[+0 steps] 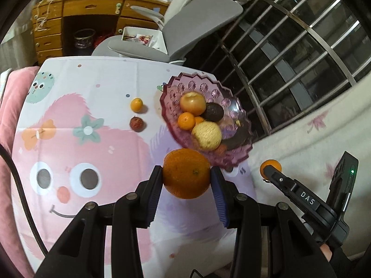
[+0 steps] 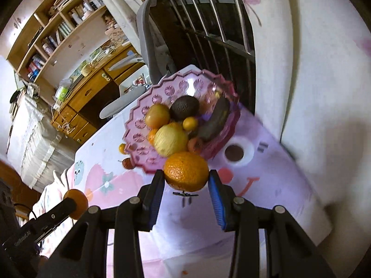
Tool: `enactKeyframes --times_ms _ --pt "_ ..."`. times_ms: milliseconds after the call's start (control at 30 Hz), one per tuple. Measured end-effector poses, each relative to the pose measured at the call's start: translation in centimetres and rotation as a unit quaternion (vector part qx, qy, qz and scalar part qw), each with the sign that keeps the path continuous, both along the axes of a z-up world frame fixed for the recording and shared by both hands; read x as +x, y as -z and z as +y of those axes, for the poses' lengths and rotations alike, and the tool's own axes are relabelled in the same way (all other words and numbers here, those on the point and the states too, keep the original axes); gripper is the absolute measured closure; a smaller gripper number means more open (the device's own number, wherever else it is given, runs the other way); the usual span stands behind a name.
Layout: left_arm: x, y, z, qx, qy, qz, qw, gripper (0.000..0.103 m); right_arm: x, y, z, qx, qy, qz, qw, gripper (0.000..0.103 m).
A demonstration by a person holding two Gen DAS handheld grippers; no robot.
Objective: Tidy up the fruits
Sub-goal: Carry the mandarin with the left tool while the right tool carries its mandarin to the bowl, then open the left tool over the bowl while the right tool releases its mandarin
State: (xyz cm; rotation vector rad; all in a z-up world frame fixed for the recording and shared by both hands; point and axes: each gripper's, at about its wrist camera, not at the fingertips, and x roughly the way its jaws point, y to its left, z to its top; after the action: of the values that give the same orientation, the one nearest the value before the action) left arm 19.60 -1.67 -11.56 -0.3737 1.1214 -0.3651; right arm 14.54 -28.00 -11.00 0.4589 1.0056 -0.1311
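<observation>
My left gripper [image 1: 187, 176] is shut on a large orange [image 1: 187, 173] and holds it above the tablecloth, just in front of the purple glass bowl [image 1: 236, 115]. My right gripper [image 2: 186, 176] is shut on a second orange [image 2: 186, 171], close to the bowl's [image 2: 139, 125] near rim. The bowl holds an apple [image 1: 193, 103], an avocado [image 1: 214, 111], a yellow round fruit [image 1: 206, 135], a small orange [image 1: 186, 120] and a dark long fruit [image 2: 215, 118]. A small orange [image 1: 136, 104] and a red lychee-like fruit [image 1: 136, 123] lie on the cloth left of the bowl.
The table [image 1: 104, 81] has a pink cartoon cloth. A grey office chair [image 1: 185, 27] and a wooden desk [image 1: 76, 18] stand behind it. A barred window [image 1: 301, 46] and white curtain [image 1: 313, 134] are to the right. The right gripper shows in the left wrist view [image 1: 270, 168].
</observation>
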Motion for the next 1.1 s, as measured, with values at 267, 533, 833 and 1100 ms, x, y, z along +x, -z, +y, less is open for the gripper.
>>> enactKeyframes --times_ms 267,533,833,1100 --pt "1.8 0.7 -4.3 0.004 -0.053 -0.007 0.9985 0.063 3.7 0.1 -4.4 -0.010 -0.059 -0.006 0.998 0.064" --pt "4.7 1.6 -6.6 0.013 -0.095 -0.011 0.9954 0.062 7.6 0.5 -6.4 -0.016 -0.097 -0.019 0.995 0.064" --pt "7.2 3.7 -8.0 0.022 -0.122 0.006 0.9922 0.062 11.2 2.5 -6.2 -0.014 -0.155 -0.010 0.988 0.063" --pt "7.7 4.1 -9.0 0.032 -0.120 0.003 0.9923 0.045 12.8 4.5 -6.4 0.007 -0.155 0.012 0.988 0.057"
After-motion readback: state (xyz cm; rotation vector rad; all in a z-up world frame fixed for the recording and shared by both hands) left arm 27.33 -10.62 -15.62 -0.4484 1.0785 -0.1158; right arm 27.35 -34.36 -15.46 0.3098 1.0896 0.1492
